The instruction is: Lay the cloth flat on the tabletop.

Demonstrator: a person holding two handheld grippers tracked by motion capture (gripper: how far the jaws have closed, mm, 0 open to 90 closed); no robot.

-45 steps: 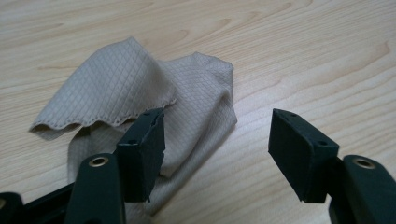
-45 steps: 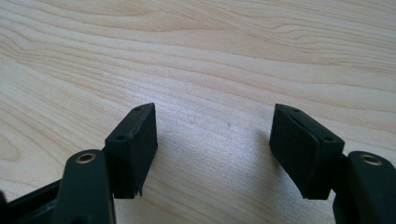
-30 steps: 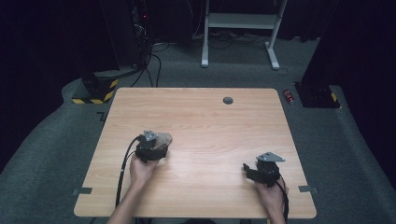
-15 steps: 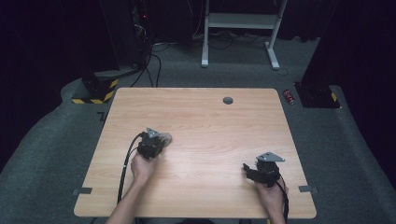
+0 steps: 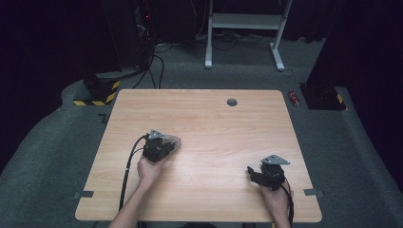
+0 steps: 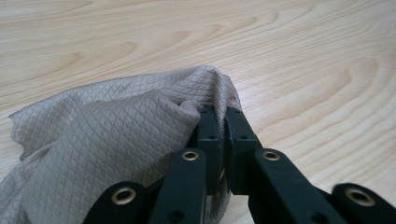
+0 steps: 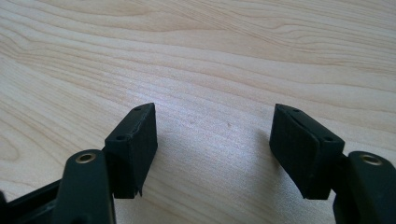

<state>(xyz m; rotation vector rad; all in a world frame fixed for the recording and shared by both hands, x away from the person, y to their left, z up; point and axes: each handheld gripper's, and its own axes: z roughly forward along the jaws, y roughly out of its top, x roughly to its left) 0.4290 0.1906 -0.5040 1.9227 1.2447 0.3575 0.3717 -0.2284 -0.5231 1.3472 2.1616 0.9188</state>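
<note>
A: Where's the cloth (image 6: 107,140)?
B: Left of the surface (image 5: 214,123) centre, about nine o'clock, pinched by the left gripper (image 6: 223,122), whose jaws just closed on it
A: Right gripper (image 7: 215,140)?
B: Jaws spread, at five o'clock

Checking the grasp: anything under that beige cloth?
The cloth lies bunched on the bare wooden table, one fold pinched in the left gripper. Wood shows all around it; whatever its folds cover is hidden.

On the surface (image 5: 199,118) the cloth (image 5: 170,142) lies left of centre with the left tongs (image 5: 164,146) on its near edge, the right tongs (image 5: 256,175) well apart at the near right, and a round cap (image 5: 232,102) near the far edge.
</note>
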